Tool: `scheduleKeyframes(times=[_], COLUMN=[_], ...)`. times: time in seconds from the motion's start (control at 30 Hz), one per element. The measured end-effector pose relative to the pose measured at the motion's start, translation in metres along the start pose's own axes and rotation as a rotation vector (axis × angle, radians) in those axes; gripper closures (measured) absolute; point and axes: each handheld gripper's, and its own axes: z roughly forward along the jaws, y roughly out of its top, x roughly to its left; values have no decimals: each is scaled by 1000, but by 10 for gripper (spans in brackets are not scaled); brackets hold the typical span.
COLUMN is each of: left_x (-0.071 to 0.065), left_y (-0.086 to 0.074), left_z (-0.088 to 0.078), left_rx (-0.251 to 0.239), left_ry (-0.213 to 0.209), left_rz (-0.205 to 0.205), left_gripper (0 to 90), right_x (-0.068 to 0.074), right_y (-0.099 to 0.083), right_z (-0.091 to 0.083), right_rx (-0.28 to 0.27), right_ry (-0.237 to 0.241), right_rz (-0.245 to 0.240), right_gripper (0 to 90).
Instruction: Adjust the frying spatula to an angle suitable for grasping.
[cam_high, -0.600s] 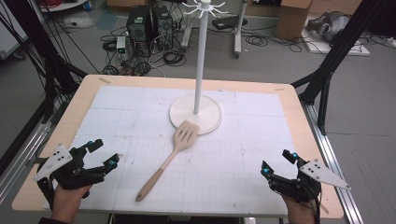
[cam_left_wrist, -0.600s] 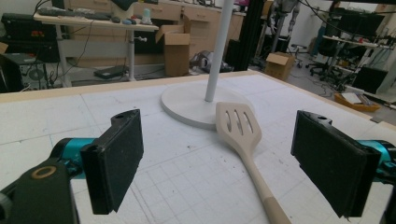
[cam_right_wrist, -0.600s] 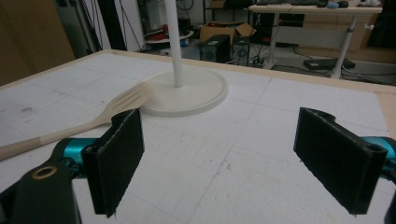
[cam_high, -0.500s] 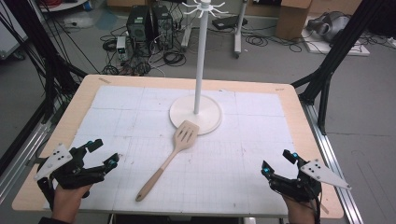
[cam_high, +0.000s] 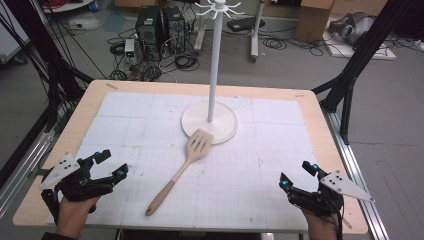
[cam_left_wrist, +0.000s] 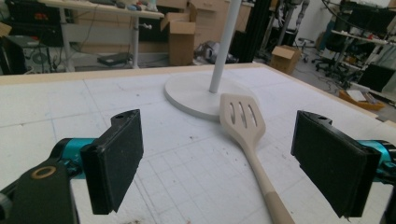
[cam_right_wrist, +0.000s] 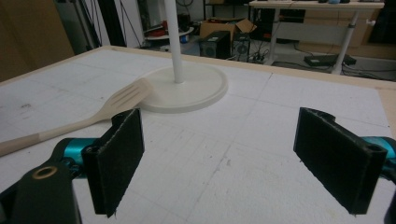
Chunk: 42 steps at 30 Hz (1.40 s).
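Note:
A pale wooden slotted spatula (cam_high: 181, 169) lies flat on the white gridded mat, its head resting against the round base of a white stand (cam_high: 209, 122) with a tall pole and hooks on top. In the left gripper view the spatula (cam_left_wrist: 247, 135) lies ahead and to the right of centre, the stand (cam_left_wrist: 201, 93) behind it. My left gripper (cam_high: 111, 163) rests near the table's front left corner, open and empty. At the front right my right gripper (cam_high: 296, 175) stands open and empty too. From it the spatula (cam_right_wrist: 84, 119) lies far to the left, the stand (cam_right_wrist: 184, 88) ahead.
The white mat (cam_high: 260, 150) covers most of the wooden table (cam_high: 85, 100). Black frame legs (cam_high: 352, 75) stand at the table's sides. Computers, cables and boxes lie on the floor beyond the far edge.

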Motion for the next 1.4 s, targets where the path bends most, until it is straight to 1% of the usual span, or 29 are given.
scheduleKeyframes(times=[0.03, 0.1, 0.2, 0.23, 0.27, 0.3, 0.33, 0.37, 0.5, 0.6, 0.67, 0.7, 0.73, 0.77, 0.83, 0.9, 0.97, 1.0, 1.03, 1.07, 1.1, 1.13, 1.17, 1.23, 1.27, 1.3, 1.33, 1.37, 1.4], left_x=[-1, -4, -10, -10, -13, -13, -17, -17, -23, -29, -33, -33, -37, -37, -41, -42, -42, -42, -42, -42, -42, -42, -42, -44, -45, -45, -46, -46, -47], left_y=[0, 0, 1, 1, 2, 2, 3, 3, 3, 1, -1, -1, -4, -4, -8, -9, -11, -13, -13, -15, -15, -18, -18, -22, -26, -26, -29, -29, -32], left_z=[1, 4, 11, 11, 17, 17, 22, 22, 36, 49, 58, 58, 65, 65, 73, 75, 79, 82, 82, 86, 86, 92, 92, 97, 103, 103, 109, 109, 113], left_rx=[9, 25, 56, 56, 76, 76, 91, 91, 144, 204, 244, 244, 259, 259, 279, 283, 298, 318, 318, 349, 349, 382, 382, 417, 446, 446, 476, 476, 506], left_ry=[-5, -11, -29, -29, -41, -41, -59, -59, -93, -111, -125, -125, -132, -132, -130, -131, -127, -118, -118, -108, -108, -97, -97, -98, -92, -92, -84, -84, -81], left_rz=[2, 3, 22, 22, 23, 23, 29, 29, 26, 15, 19, 19, 24, 24, 17, 13, 13, 7, 7, 4, 4, -7, -7, -10, -14, -14, -17, -17, -16], left_gripper=[172, 171, 182, 187, 187, 192, 200, 208, 232, 242, 256, 269, 295, 305, 307, 323, 325, 335, 342, 353, 360, 365, 372, 382, 401, 406, 419, 429, 443], right_x=[0, 1, 3, 3, 3, 3, 3, 3, 4, 4, 4, 5, 5, 5, 5, 5, 5, 5, 4, 4, 4, 5, 5, 5, 6, 6, 6, 6, 6], right_y=[0, 0, 1, 1, 1, 1, 1, 1, 1, 0, 0, 0, 0, 0, 0, -1, -1, -1, -1, -1, -1, -1, -1, -1, -1, -1, -2, -2, -2], right_z=[1, 1, 0, -1, 0, 0, 0, 0, 1, 1, 1, 1, 1, 1, 1, 1, 1, 1, 1, 2, 2, 3, 3, 3, 4, 4, 4, 4, 4], right_rx=[1, 4, 0, 0, 0, 0, 1, 1, 9, 10, 11, 11, 14, 15, 18, 21, 23, 27, 27, 27, 27, 29, 30, 30, 32, 32, 36, 37, 38], right_ry=[-1, -1, -3, -3, -3, -3, -3, -3, 3, -1, -3, -7, -6, -6, -8, -10, -11, -11, -11, -12, -12, -12, -11, -11, -10, -10, -8, -8, -8], right_rz=[-8, -2, -5, -7, -7, -7, -6, -6, -12, -11, -14, -14, -14, -18, -21, -15, -15, -15, -15, -15, -15, -14, -18, -19, -21, -21, -18, -18, -20], right_gripper=[152, 152, 153, 152, 152, 152, 152, 152, 153, 153, 154, 154, 154, 154, 154, 154, 155, 155, 155, 155, 155, 156, 158, 158, 158, 158, 158, 159, 158])
